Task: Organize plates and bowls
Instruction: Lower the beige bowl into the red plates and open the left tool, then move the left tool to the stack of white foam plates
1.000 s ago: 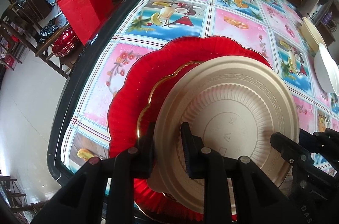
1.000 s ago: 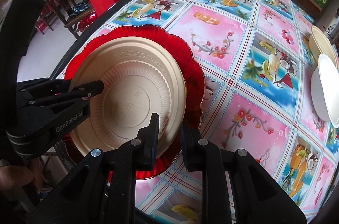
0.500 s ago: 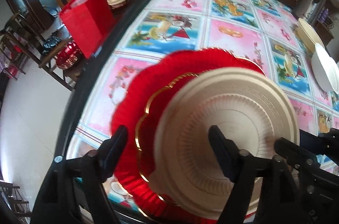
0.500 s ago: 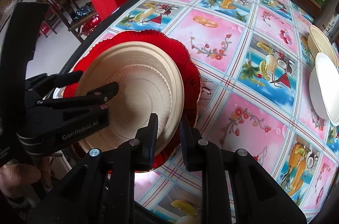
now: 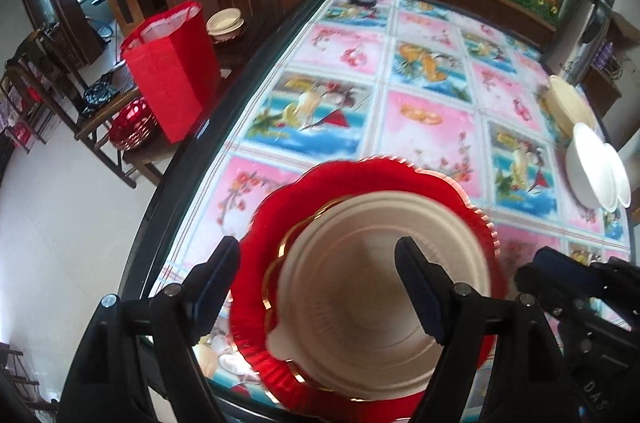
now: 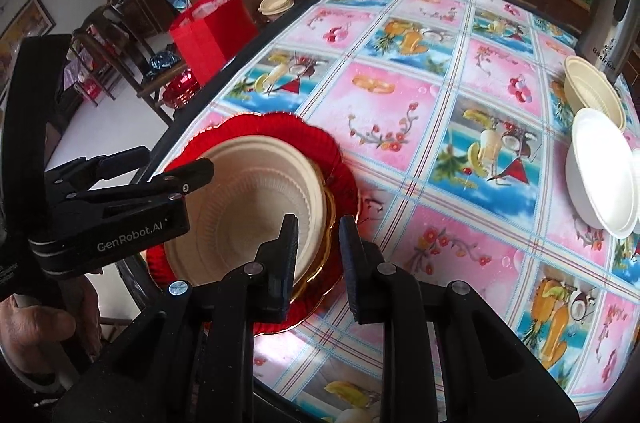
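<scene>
Low in the left wrist frame, the left gripper (image 5: 316, 259) stands with its jaws wide apart, one finger at either side of the beige plate (image 5: 380, 287); neither pad touches it, and these jaws have just been opening. That ribbed plate lies upside down on a gold-rimmed plate whose edge peeks out at its left, and both rest on the scalloped red plate (image 5: 360, 179) at the near left edge of the table (image 5: 432, 111), on its fruit-print cloth.

At the bottom of the right wrist frame, the right gripper (image 6: 318, 243) has its jaws a narrow gap apart, having just been opening slightly, with nothing pinched between them; its left finger overlaps the beige plate's right rim in the picture, though whether it touches I cannot tell. A hand (image 6: 36, 327) grips the other tool at lower left.

Far right of that frame, a white bowl (image 6: 600, 175) and a beige bowl (image 6: 592, 91) sit close together
</scene>
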Demonstrator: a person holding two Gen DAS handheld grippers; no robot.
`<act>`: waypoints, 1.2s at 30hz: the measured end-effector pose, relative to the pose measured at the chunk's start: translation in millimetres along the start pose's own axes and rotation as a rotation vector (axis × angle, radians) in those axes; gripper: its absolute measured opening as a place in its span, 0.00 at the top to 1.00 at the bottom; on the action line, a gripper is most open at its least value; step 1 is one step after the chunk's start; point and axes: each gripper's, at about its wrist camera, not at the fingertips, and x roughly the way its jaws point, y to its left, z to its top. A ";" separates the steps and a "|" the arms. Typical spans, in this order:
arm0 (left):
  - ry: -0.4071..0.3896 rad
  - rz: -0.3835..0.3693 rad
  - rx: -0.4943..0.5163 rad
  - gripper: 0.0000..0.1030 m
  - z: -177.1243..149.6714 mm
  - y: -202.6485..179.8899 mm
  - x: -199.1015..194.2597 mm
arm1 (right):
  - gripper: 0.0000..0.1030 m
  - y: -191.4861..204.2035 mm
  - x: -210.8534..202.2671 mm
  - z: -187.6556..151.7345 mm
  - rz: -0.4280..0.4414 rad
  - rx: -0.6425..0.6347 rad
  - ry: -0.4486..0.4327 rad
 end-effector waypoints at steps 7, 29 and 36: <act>-0.008 -0.037 0.026 0.23 11.6 -27.6 -2.7 | 0.79 -20.1 -8.2 -0.9 -0.020 0.042 -0.009; 0.012 -0.109 0.120 0.23 42.0 -118.4 12.0 | 0.71 -110.0 -25.2 -0.8 -0.095 0.184 -0.019; 0.035 -0.135 0.162 0.22 50.6 -160.8 21.6 | 0.71 -151.0 -32.1 -2.8 -0.125 0.242 -0.022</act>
